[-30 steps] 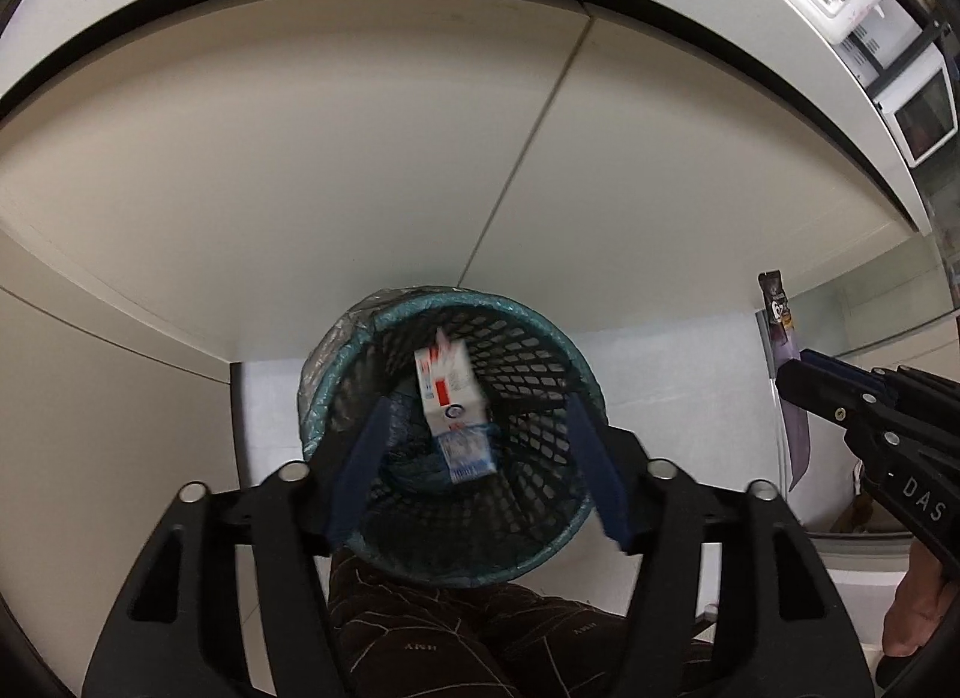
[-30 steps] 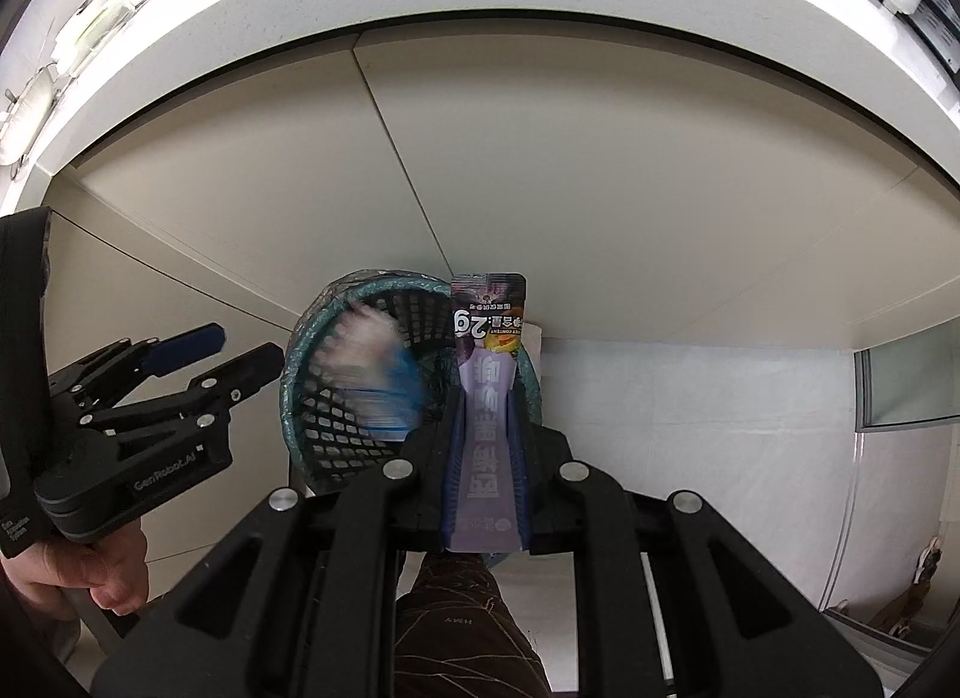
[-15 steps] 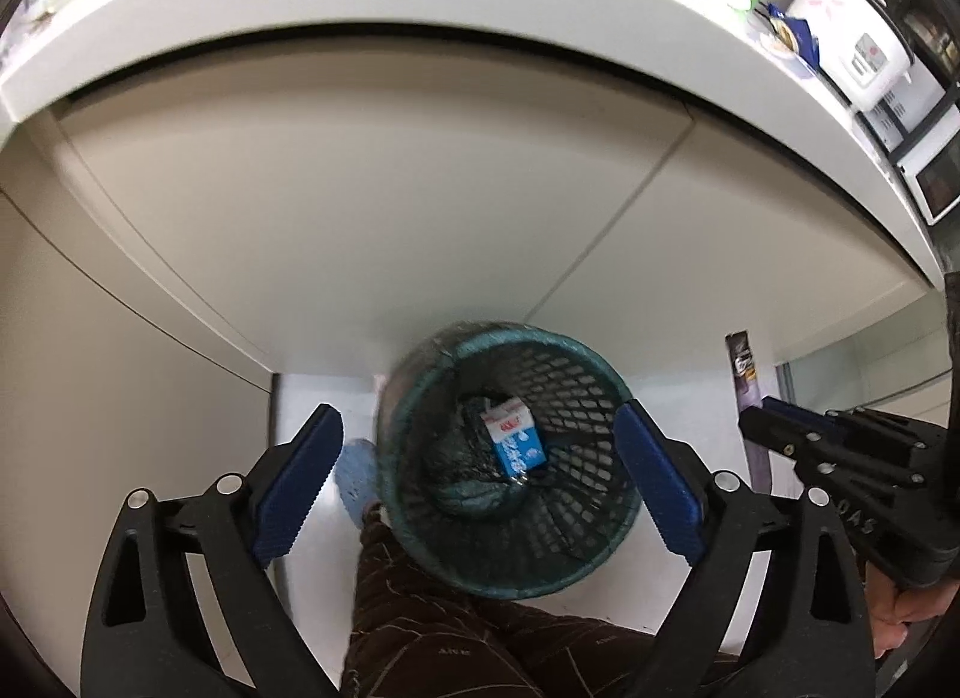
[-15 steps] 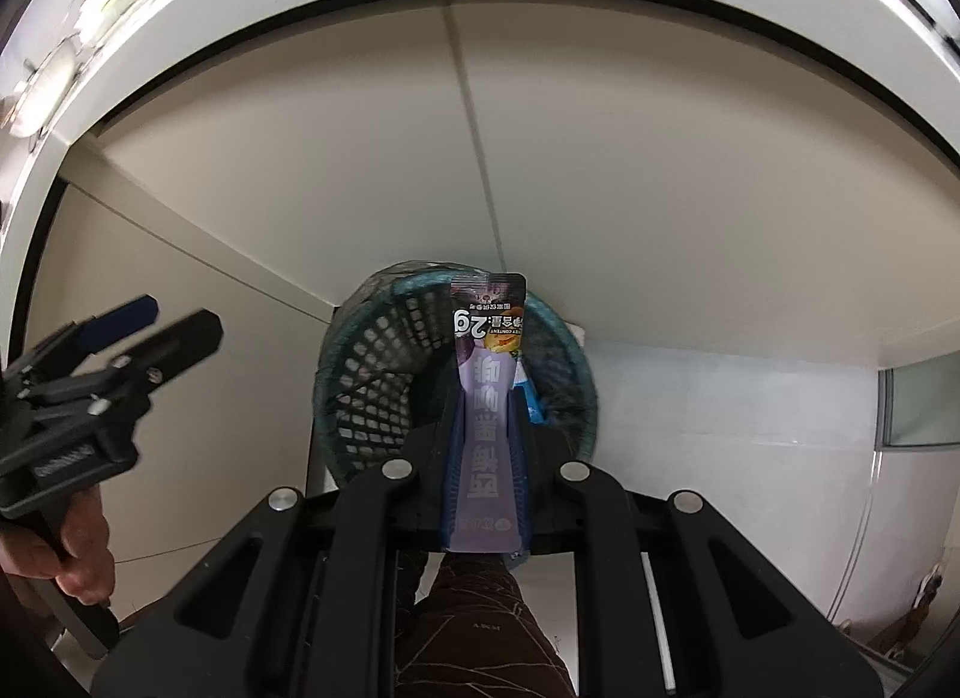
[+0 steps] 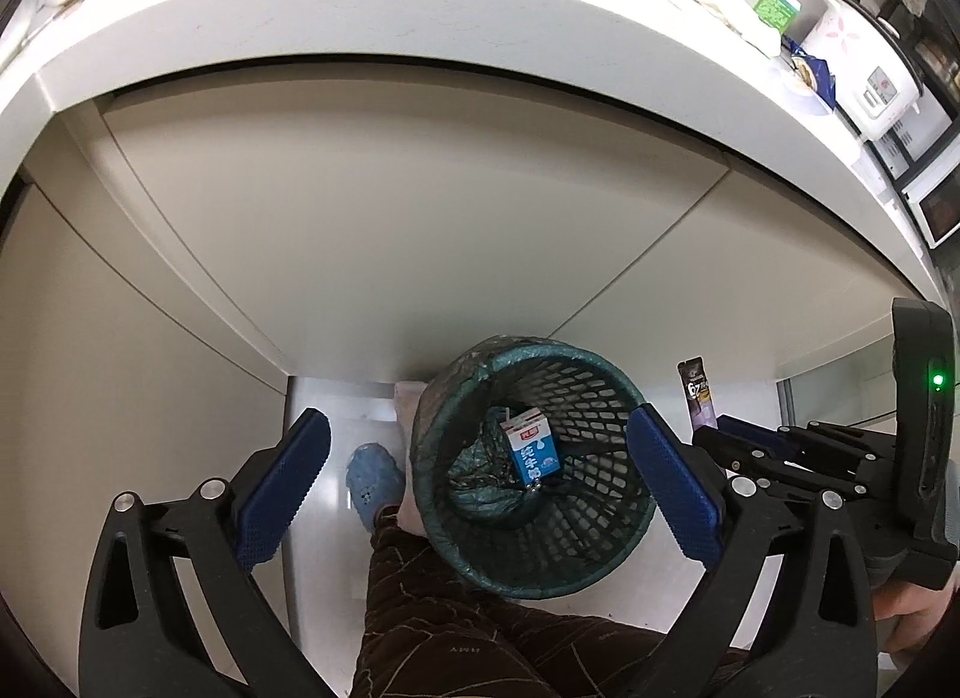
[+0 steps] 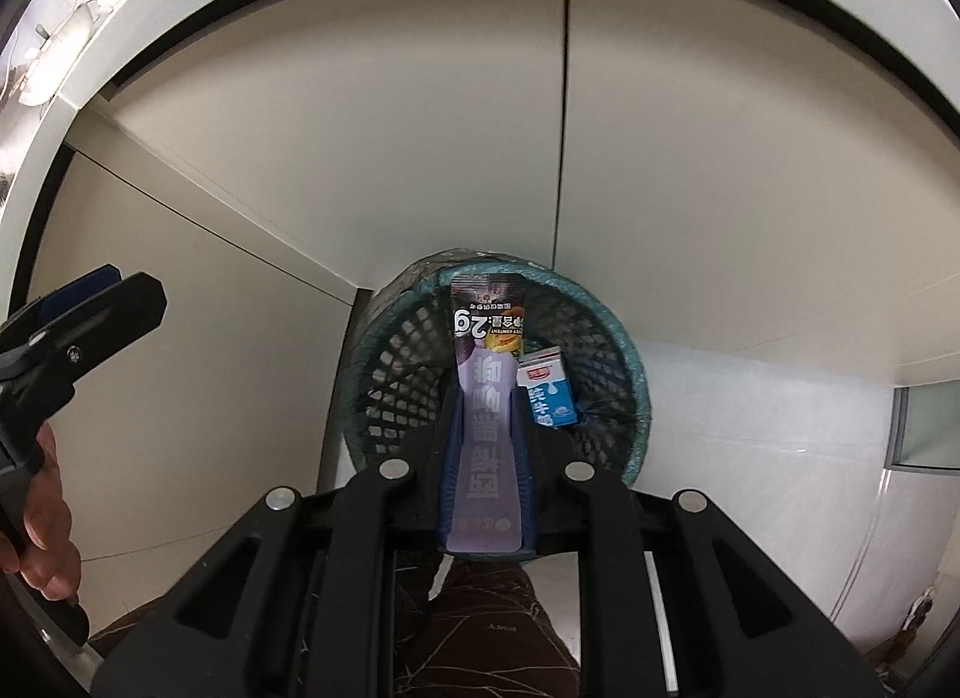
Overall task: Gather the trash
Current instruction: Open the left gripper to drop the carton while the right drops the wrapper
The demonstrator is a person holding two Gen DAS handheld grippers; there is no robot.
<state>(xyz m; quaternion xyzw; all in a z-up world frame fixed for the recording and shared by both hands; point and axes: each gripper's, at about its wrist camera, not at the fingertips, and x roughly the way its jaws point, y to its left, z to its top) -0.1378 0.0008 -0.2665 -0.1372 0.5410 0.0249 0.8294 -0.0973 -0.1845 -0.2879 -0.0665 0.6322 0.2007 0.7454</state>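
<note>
Left wrist view: the left gripper (image 5: pixel 477 485) points steeply down, and its jaws have just been opening. They now stand wide apart with nothing between the blue pads (image 5: pixel 282 494). The bin (image 5: pixel 600 566), a dark mesh basket with a teal rim and a bag liner, sits at lower centre of the frame, on the floor below a white counter (image 5: pixel 420 20). A milk carton (image 5: pixel 531 449), blue and white, lies inside the bin on the crumpled liner. The right gripper (image 5: pixel 705 434) enters from the right edge, carrying a sachet (image 5: pixel 696 392).

Right wrist view: the right gripper (image 6: pixel 486 398) is closed narrowly on the sachet (image 6: pixel 486 374), a purple strip that stands up between the pads, directly over the bin (image 6: pixel 636 380). The carton (image 6: pixel 546 389) shows just right of the sachet, inside the bin. The left gripper (image 6: pixel 96 302) is at the left edge, held by a hand (image 6: pixel 42 536).
</note>
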